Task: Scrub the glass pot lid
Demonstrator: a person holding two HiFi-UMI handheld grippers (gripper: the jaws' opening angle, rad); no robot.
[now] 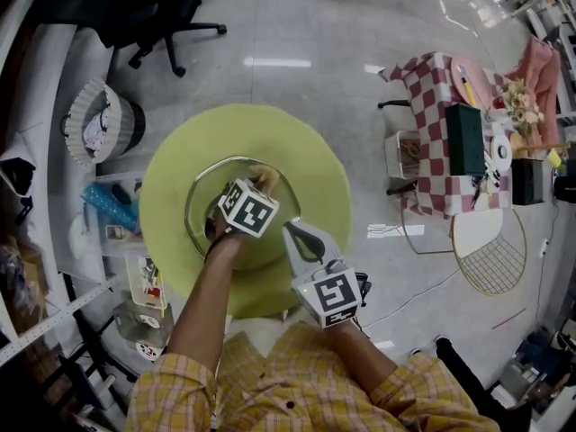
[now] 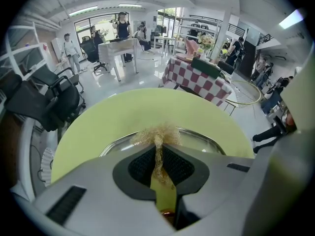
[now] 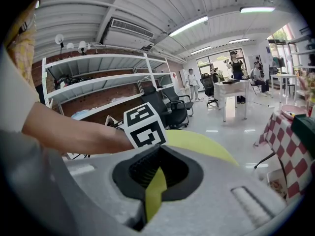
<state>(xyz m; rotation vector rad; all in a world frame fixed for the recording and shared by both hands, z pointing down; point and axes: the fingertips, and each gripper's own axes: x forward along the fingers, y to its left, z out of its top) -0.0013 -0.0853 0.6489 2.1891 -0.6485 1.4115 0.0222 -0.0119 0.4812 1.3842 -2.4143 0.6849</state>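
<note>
The glass pot lid (image 1: 209, 207) with its metal rim lies flat on a round green table (image 1: 306, 165). My left gripper (image 1: 261, 185) is over the lid, shut on a tan fibrous scrubber (image 1: 265, 178) whose tuft rests on the glass. In the left gripper view the scrubber (image 2: 157, 135) sticks out of that gripper (image 2: 157, 149), with the lid rim (image 2: 209, 140) just beyond. My right gripper (image 1: 293, 230) hovers at the lid's near right edge, shut, with only a thin slit showing the green table. The right gripper view shows this gripper (image 3: 156, 154) beside the left gripper's marker cube (image 3: 144, 127).
A checkered-cloth table (image 1: 434, 129) with boxes and flowers stands to the right, with a round wire rack (image 1: 491, 252) beside it. A black office chair (image 1: 164, 14) and a frilled bin (image 1: 99, 121) are at the left. Shelving with clutter (image 1: 126, 268) lines the near left.
</note>
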